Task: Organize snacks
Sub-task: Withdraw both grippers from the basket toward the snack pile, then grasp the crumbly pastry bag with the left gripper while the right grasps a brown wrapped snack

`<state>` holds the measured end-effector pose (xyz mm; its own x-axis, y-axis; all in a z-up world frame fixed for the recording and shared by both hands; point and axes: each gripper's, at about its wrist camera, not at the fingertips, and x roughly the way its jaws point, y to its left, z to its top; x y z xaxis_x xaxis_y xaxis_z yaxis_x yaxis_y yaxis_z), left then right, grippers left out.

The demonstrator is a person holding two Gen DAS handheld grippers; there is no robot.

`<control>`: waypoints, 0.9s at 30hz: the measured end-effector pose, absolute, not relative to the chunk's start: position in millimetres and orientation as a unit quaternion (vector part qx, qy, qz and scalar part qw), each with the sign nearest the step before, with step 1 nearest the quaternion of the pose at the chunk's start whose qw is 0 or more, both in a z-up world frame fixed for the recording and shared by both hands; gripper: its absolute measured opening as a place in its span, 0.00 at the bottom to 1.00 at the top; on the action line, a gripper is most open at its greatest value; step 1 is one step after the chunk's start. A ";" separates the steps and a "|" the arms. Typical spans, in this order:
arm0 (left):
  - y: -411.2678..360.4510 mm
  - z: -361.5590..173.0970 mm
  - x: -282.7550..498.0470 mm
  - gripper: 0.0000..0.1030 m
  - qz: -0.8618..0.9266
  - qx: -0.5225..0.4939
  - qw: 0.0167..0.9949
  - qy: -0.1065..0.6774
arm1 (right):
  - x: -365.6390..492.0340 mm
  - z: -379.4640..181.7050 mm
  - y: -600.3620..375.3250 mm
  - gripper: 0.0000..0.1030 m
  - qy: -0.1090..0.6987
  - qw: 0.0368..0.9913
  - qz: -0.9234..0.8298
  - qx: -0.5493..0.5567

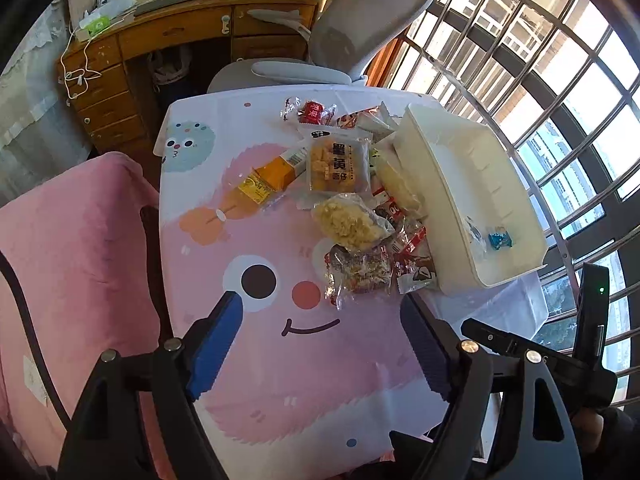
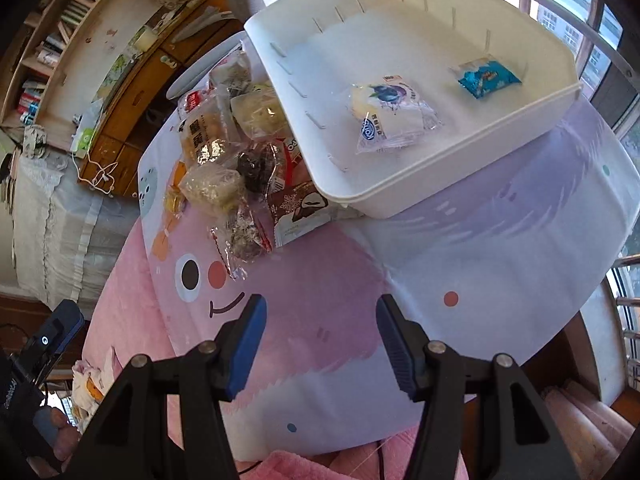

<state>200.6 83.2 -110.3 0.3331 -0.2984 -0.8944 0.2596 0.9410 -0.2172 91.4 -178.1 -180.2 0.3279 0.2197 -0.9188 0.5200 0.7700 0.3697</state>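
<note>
Both the left gripper [image 1: 320, 340] and right gripper [image 2: 320, 340] hang released, empty. Wrapped snacks [image 1: 352, 220] are heaped just beside the white plastic bin [image 1: 460, 184]; best pinch the nearest clear packet [image 1: 360, 276] by its body.

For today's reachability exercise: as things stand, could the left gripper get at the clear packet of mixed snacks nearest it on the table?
Probably yes. The left gripper has empty, open jaws, and only bare tablecloth separates it from the clear packet at the pile's near edge.

Wrapped snacks [image 1: 352, 208] lie heaped beside white bin [image 2: 400, 192] holding two.
</note>
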 end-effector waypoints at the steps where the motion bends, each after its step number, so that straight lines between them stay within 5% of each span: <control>1: 80.8 -113.5 205.0 0.78 -0.172 -0.020 0.813 0.556 | 91.7 -183.2 -179.3 0.56 0.569 0.745 -0.106 0.332; 27: 12.5 -227.8 311.1 0.78 -0.153 -0.056 0.751 0.640 | 141.6 -248.2 -179.3 0.60 0.479 0.718 -0.189 0.468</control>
<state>311.1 12.5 -227.8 0.1340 -0.3011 -0.9441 0.1577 0.9471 -0.2796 141.6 -179.3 -248.2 0.4687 0.1766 -0.8655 0.7203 0.4908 0.4902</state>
